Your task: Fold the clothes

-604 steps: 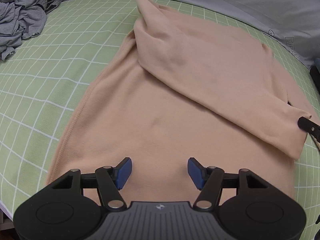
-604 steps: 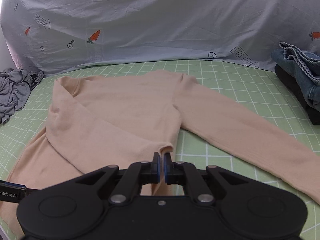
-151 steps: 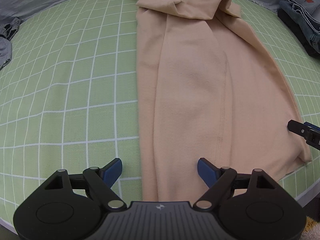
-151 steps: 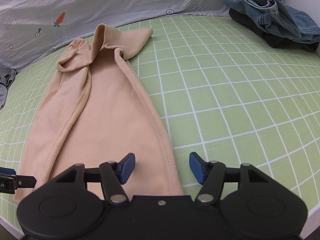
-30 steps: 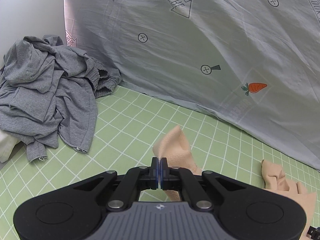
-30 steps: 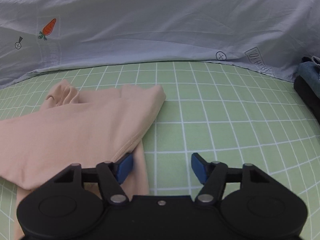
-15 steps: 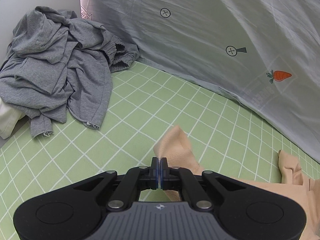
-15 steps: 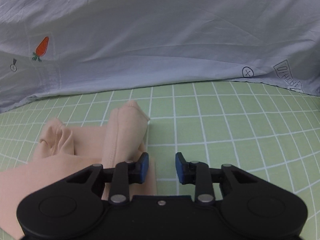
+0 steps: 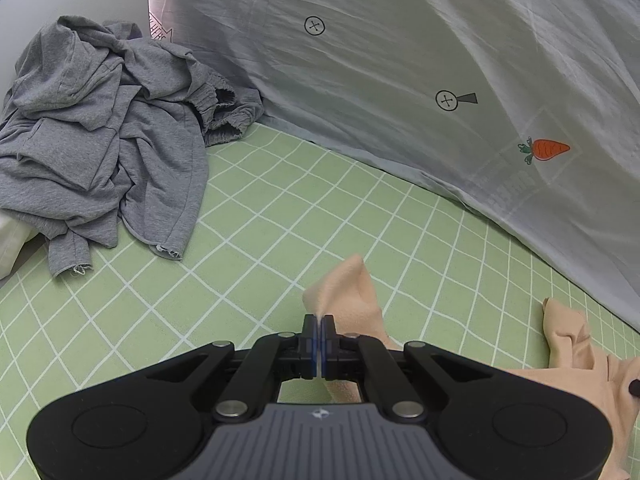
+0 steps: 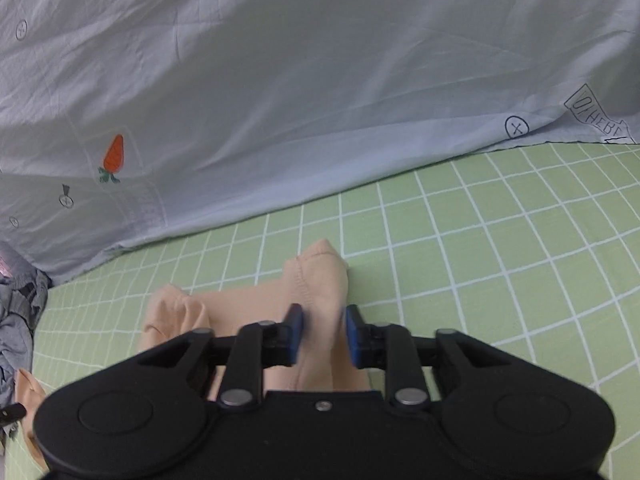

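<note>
The peach sweater (image 9: pixel 352 296) lies on the green checked bed sheet (image 9: pixel 256 240). My left gripper (image 9: pixel 319 322) is shut on a corner of the sweater, which sticks up past the fingers. In the right wrist view the sweater's other corner (image 10: pixel 320 280) lies between the blue pads of my right gripper (image 10: pixel 323 322), which are partly closed around the cloth with a gap still showing. More bunched sweater fabric (image 9: pixel 576 344) lies at the right of the left wrist view.
A heap of grey clothes (image 9: pixel 100 136) lies at the far left by the wall. A pale grey printed sheet (image 9: pixel 420 60) hangs behind the bed, also in the right wrist view (image 10: pixel 300 80). Bare green sheet (image 10: pixel 500 240) lies to the right of the sweater.
Both grippers have moved farther toward the back sheet with the sweater. The right gripper's fingers now straddle the sweater's corner fold; the left has stayed shut on its corner.
</note>
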